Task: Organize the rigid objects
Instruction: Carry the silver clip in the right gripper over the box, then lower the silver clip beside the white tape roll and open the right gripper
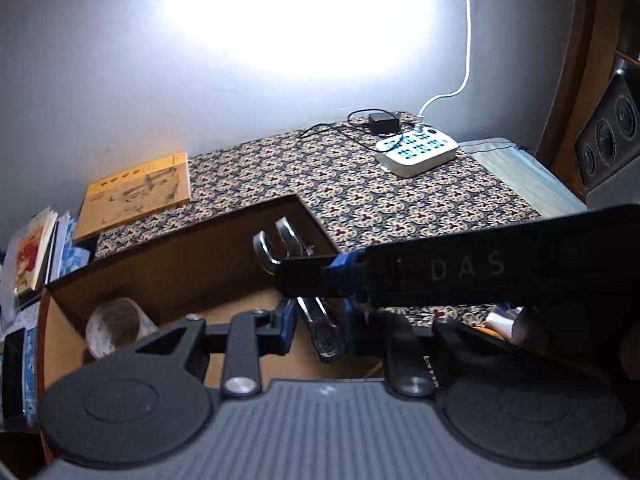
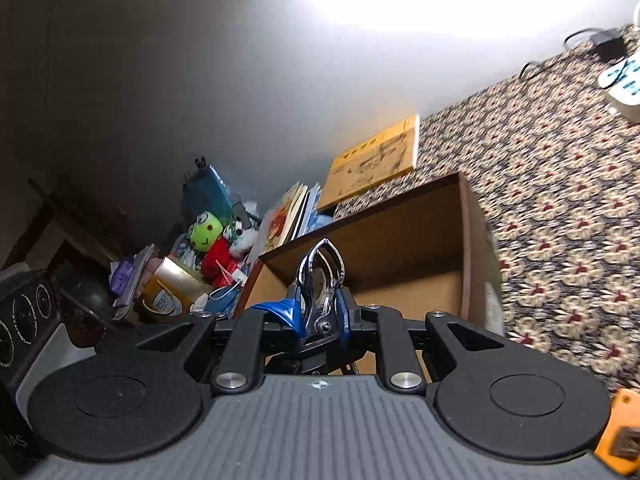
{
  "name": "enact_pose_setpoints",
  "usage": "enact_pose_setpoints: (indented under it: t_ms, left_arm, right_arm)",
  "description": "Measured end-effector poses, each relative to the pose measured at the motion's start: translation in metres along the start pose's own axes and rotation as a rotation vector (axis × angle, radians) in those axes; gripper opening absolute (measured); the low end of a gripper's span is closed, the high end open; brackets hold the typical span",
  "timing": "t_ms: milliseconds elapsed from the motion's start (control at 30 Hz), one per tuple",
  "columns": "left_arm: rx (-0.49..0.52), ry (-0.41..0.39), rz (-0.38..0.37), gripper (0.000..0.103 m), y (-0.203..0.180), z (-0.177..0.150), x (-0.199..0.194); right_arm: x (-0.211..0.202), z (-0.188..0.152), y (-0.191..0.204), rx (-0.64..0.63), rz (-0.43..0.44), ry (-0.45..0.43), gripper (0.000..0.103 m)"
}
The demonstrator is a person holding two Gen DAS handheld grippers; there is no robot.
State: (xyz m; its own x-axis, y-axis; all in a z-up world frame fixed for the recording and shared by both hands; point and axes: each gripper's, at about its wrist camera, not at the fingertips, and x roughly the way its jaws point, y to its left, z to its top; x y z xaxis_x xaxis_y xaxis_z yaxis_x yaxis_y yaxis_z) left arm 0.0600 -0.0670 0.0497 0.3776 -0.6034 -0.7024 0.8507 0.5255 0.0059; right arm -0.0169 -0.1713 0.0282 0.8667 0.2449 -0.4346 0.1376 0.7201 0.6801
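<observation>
Right tool (image 2: 320, 312) clenched on metal tongs (image 2: 322, 276) above the open box (image 2: 466, 240) (cup (image 1: 116, 326) already inside), not yet dropped; left tool's (image 1: 320, 324) state unclear.

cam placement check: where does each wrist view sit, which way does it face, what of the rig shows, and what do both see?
Left wrist: sits on the left gripper, faces over the cardboard box toward the patterned tabletop and wall; the right gripper crosses in from the right.
Right wrist: sits on the right gripper, shut on metal tongs, faces the box and the clutter at the wall.
Shared: box, tongs, yellow book, power strip.
</observation>
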Motion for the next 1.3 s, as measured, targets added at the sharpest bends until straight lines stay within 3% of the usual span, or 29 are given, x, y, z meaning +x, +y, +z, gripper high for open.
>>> enact_pose_setpoints:
  t_ms: [300,533,733,967,1300]
  left_arm:
    - [-0.086,0.150,0.005,0.018,0.080,-0.014,0.055]
    - [-0.152,0.262,-0.002,0.017,0.122,-0.021,0.095]
    - [-0.200,0.330,0.006,0.018,0.144,-0.024,0.112]
    - [-0.218,0.327,0.041,0.020,0.152,-0.024,0.113]
    - [-0.222,0.352,0.053,0.021,0.153,-0.028,0.118]
  right_arm:
    - [0.096,0.008,0.001,0.062,-0.077,0.224,0.000]
    - [0.142,0.009,0.007,0.036,-0.142,0.312,0.000]
    - [0.165,0.005,0.012,-0.004,-0.189,0.335,0.000]
    - [0.168,0.006,0.014,-0.042,-0.204,0.297,0.000]
    - [0.168,0.007,0.003,0.016,-0.214,0.273,0.000]
